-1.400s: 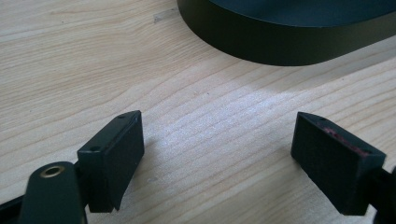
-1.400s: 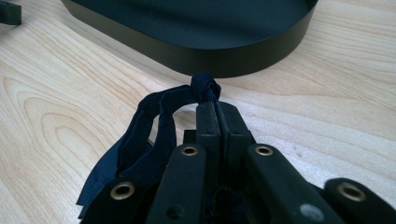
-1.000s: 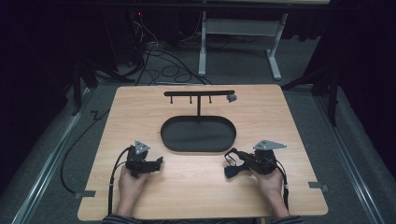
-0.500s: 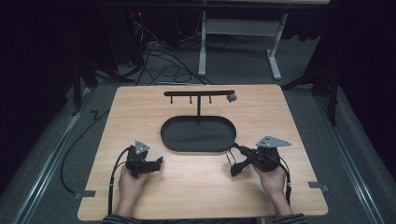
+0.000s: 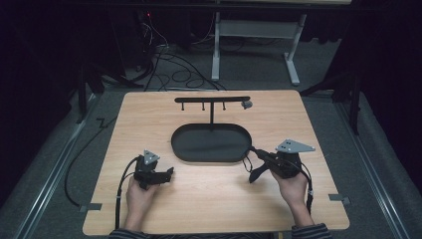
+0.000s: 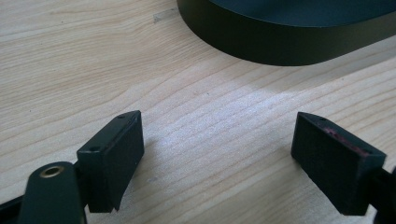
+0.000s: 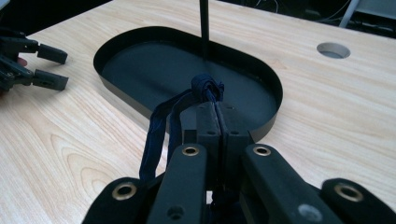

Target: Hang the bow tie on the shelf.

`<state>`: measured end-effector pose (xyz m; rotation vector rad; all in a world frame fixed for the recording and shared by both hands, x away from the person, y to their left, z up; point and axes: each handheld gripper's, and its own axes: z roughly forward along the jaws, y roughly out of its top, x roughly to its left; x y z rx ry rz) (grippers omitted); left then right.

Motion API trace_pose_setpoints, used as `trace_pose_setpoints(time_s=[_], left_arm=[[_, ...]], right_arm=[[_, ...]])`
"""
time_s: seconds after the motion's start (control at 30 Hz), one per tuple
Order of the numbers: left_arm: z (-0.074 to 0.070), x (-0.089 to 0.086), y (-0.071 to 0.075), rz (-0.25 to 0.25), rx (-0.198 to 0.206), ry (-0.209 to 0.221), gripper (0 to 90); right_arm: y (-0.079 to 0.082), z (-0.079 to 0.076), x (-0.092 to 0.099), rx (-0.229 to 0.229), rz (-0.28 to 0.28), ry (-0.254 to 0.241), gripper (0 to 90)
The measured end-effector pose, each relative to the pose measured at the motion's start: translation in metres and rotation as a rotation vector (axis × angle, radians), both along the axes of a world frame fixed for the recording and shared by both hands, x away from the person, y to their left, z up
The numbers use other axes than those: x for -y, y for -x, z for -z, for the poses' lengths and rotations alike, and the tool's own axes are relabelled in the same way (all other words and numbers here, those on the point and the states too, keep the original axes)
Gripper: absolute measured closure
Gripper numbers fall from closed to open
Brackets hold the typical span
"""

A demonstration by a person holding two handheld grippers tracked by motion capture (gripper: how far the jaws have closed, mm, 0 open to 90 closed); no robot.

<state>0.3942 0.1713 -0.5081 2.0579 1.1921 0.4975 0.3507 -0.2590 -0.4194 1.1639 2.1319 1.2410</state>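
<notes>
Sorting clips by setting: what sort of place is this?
Probably a lab or recording studio, not a home: a wooden table stands alone on grey carpet with dark surroundings, loose cables run across the floor, and a person holds a wired gripper in each hand.

Table [image 5: 209, 199]: pale wood, visible grain, smooth satin sheen. Oval tray [image 7: 121, 51]: matt black, smooth, looks metal. Dark blue cloth loop [image 7: 161, 116], woven, knotted. Right claw [image 7: 218, 116] arms: matt black plastic, brass-coloured rivets.
</notes>
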Motion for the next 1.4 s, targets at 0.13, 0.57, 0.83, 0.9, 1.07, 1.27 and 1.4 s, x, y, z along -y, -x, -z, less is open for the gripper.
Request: trace_pose_setpoints(time_s=[0.13,0.57,0.83,0.9,1.07,1.27,1.4], left_arm=[[0.0,0.0,0.0,0.0,0.002,0.001,17.4],[0.0,0.0,0.0,0.0,0.0,0.0,17.4],[0.0,0.0,0.0,0.0,0.001,0.001,17.4],[0.0,0.0,0.0,0.0,0.001,0.001,17.4],[0.0,0.0,0.0,0.0,0.001,0.001,17.4],[0.0,0.0,0.0,0.0,0.001,0.001,17.4],[0.0,0.0,0.0,0.0,0.001,0.001,17.4]], right_arm=[[-0.002,-0.004,0.0,0.011,-0.002,0.0,90.0],[-0.01,-0.024,-0.007,0.052,-0.018,0.022,90.0],[-0.018,-0.032,-0.013,0.061,-0.038,0.032,90.0],[-0.019,-0.035,-0.014,0.065,-0.042,0.03,90.0],[-0.023,-0.04,-0.017,0.076,-0.049,0.032,90.0],[-0.027,-0.044,-0.017,0.079,-0.049,0.025,90.0],[-0.031,-0.047,-0.015,0.084,-0.044,0.012,90.0]])
